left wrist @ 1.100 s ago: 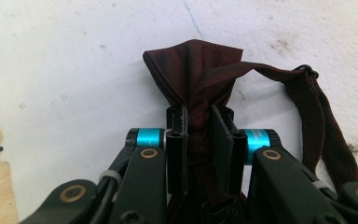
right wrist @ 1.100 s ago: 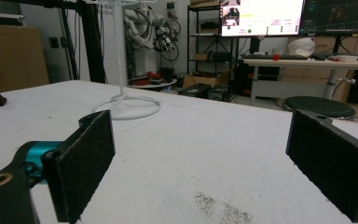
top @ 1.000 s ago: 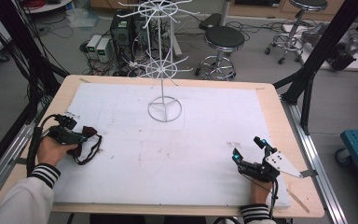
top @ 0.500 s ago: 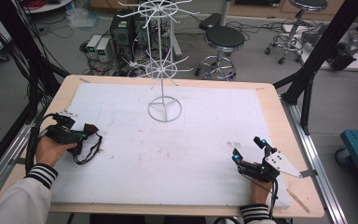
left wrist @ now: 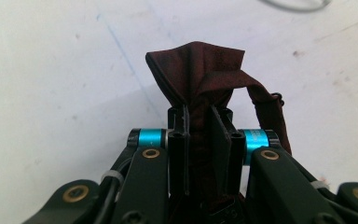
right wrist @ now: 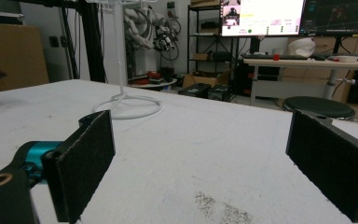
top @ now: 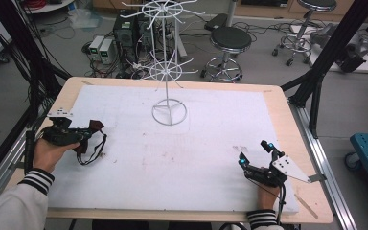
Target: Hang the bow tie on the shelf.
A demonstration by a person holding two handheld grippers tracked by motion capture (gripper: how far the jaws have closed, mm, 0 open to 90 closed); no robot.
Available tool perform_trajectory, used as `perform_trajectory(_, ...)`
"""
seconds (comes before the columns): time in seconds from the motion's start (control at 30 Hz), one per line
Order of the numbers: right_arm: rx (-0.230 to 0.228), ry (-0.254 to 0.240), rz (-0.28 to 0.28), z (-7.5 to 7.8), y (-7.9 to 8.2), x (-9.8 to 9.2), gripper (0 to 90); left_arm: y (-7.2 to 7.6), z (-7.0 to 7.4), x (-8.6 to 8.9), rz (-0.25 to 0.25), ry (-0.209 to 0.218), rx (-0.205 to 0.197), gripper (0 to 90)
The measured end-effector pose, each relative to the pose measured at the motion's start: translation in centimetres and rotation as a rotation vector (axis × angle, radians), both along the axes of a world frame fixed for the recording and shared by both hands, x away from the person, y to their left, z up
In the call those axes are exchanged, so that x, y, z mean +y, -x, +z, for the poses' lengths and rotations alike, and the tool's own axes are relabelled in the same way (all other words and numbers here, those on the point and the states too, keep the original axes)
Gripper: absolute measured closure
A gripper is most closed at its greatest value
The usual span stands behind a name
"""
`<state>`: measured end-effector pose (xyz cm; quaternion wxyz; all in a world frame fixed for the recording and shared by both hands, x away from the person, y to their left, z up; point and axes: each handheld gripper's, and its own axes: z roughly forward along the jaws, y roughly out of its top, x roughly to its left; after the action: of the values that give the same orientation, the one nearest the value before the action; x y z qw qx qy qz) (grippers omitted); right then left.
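Two grippers are held low: left gripper (top: 90,130) clamped on dark red cloth (left wrist: 205,74) at nine o'clock, right gripper (top: 253,152) spread wide, empty, at four o'clock.

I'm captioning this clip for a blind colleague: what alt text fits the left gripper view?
The left gripper is shut on a dark red fabric item, which bunches up above its two black jaws, a strap looping off to the right. Behind it is the white table cover.

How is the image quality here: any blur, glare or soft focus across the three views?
High view: even light, sharp, faint shadows on the white table cover. Left gripper view: the dark red cloth is crisp in the left gripper, the mat behind slightly soft. Right gripper view: the near pads are blurred, the monitor screen glares.
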<state>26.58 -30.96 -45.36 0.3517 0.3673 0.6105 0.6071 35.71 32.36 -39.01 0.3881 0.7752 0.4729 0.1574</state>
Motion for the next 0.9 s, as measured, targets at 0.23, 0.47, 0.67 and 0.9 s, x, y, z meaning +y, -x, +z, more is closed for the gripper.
perform_trajectory(0.23, 0.001, 0.001, 0.002, 0.0, 0.0, 0.0, 7.3, 0.0, 1.5, -0.2, -0.047, 0.045, -0.063, 77.4)
perform_trajectory(0.47, -0.003, 0.006, -0.001, 0.0, 0.0, 0.0, 7.3, -0.3, 3.9, -1.1, -0.074, 0.080, -0.128, 77.4)
perform_trajectory(0.67, 0.001, 0.004, 0.000, 0.0, 0.0, 0.0, 7.3, -0.6, 5.8, -1.5, -0.087, 0.085, -0.169, 77.4)
perform_trajectory(0.9, 0.000, 0.002, 0.000, 0.0, 0.0, 0.1, 7.3, -1.0, 7.4, -2.2, -0.105, 0.090, -0.199, 77.4)
